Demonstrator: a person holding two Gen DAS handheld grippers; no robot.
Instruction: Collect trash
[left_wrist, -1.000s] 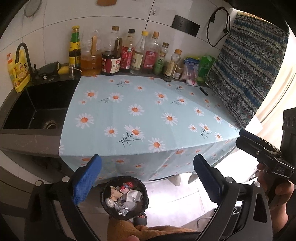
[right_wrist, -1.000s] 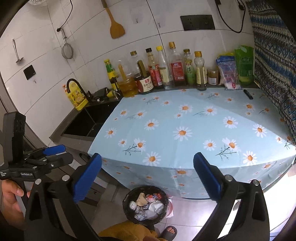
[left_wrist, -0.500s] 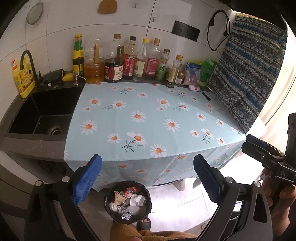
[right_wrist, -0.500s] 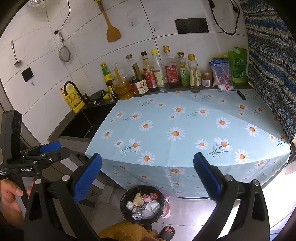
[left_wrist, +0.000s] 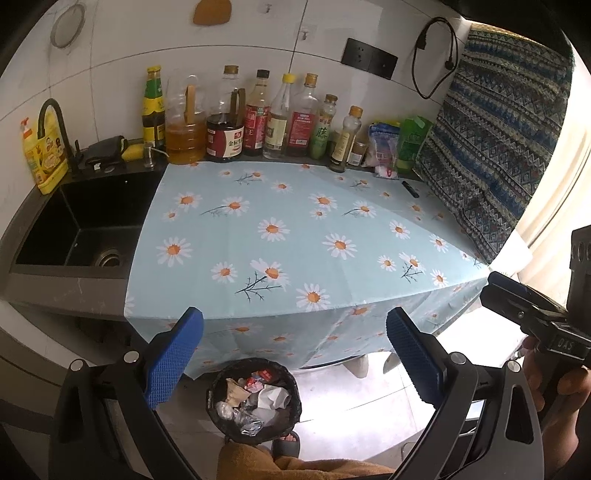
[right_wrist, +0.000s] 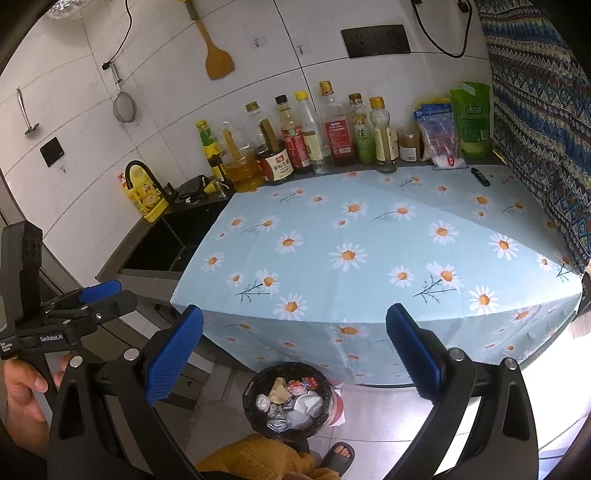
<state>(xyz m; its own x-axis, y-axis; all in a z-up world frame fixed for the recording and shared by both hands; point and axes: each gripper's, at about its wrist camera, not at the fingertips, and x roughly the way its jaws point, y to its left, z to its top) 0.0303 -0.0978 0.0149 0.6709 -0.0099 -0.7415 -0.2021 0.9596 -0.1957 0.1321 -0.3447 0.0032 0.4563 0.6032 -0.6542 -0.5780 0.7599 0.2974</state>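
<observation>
A black trash bin (left_wrist: 212, 393) (right_wrist: 288, 365) stands on the floor in front of the counter. Crumpled paper and wrappers (left_wrist: 271, 397) (right_wrist: 306, 404) fill it. My left gripper (left_wrist: 293, 354) hovers above the bin, open and holding nothing. My right gripper (right_wrist: 293, 354) hangs open and empty over the same spot, a little to the right. Each gripper appears side-on in the other's view, held by a hand. The daisy tablecloth (left_wrist: 295, 229) (right_wrist: 388, 251) on the counter carries only a small black stick (left_wrist: 410, 189) (right_wrist: 480, 176) near its back right corner.
A row of sauce bottles (left_wrist: 258, 118) (right_wrist: 314, 136) and bags lines the wall. A black sink (left_wrist: 85, 221) (right_wrist: 166, 243) lies left of the cloth. A patterned drape (left_wrist: 498, 140) hangs on the right. A slippered foot (right_wrist: 338, 456) stands by the bin.
Both views have drifted slightly, the left one tilting so the counter sits a little lower. Both grippers stay open and empty. The bin has not moved.
</observation>
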